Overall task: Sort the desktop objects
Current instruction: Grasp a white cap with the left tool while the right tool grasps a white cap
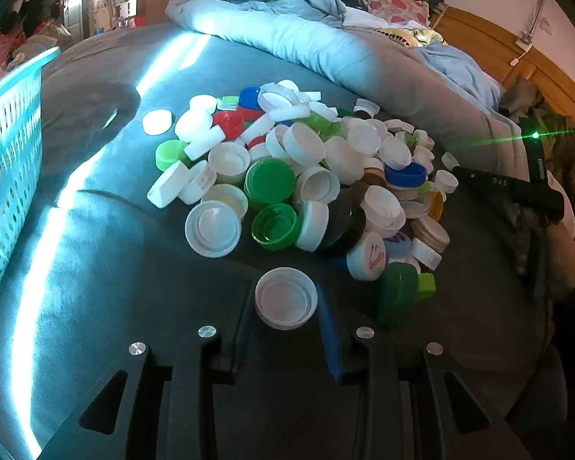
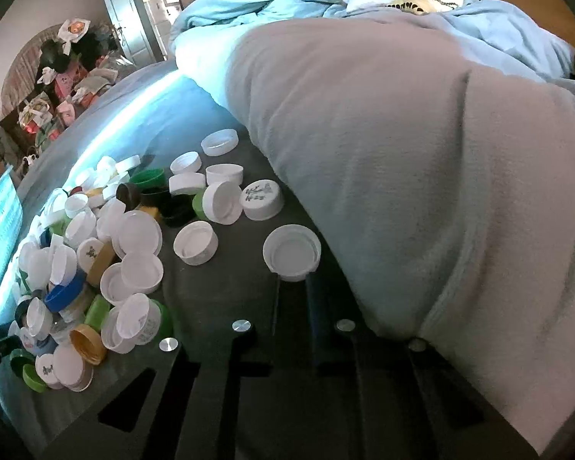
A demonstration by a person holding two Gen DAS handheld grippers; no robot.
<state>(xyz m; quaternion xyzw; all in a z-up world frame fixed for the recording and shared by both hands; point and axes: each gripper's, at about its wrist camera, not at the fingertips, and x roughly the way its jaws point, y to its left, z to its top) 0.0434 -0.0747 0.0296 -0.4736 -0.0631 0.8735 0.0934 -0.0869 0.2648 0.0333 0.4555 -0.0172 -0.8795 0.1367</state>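
Our left tongs grip a white cap just before the heap of caps; our right tongs pinch another white cap's rim — bed beneath, basket beyond, far left.

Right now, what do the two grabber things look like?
Both are black. The left gripper has flat black arms with triangle-shaped holes, round silver bolts, and a blue pad on one of its jaws. The right gripper looks the same: black arms, cut-out holes and shiny silver bolts. No cables or sleeves show.
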